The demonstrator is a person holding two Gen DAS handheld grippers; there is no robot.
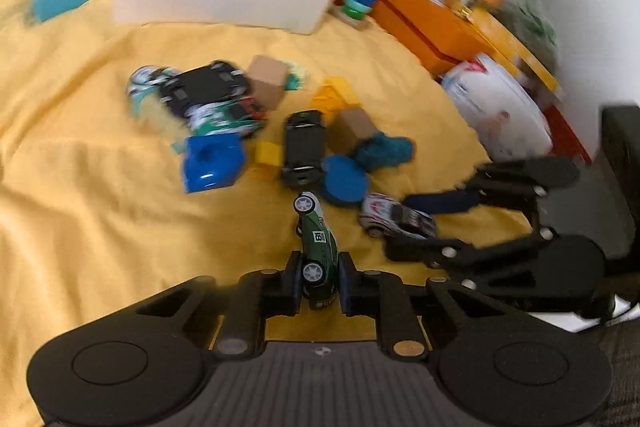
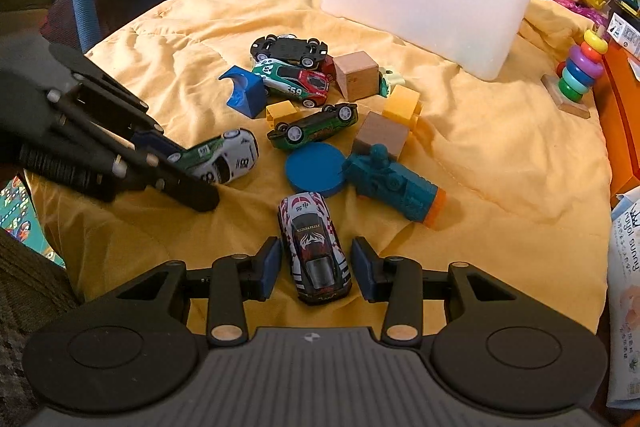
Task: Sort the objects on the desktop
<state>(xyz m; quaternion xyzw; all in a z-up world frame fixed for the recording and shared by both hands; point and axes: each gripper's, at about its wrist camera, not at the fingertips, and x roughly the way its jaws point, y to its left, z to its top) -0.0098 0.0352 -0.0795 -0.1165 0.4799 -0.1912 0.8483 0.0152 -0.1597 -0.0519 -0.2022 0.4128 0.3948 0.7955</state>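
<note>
Already your left gripper (image 1: 319, 281) was clamped on the green and white toy car (image 1: 318, 247), tilted on its side above the yellow cloth (image 1: 100, 187). Your right gripper (image 2: 316, 267) stood partly open around the red and white toy car (image 2: 316, 251), pads not touching it, near the blue disc (image 2: 316, 169).

Numbers on the toy cars

The green toy car (image 1: 318, 247) carries 18 on its door; the red, white and green car (image 2: 294, 83) carries 59.
</note>
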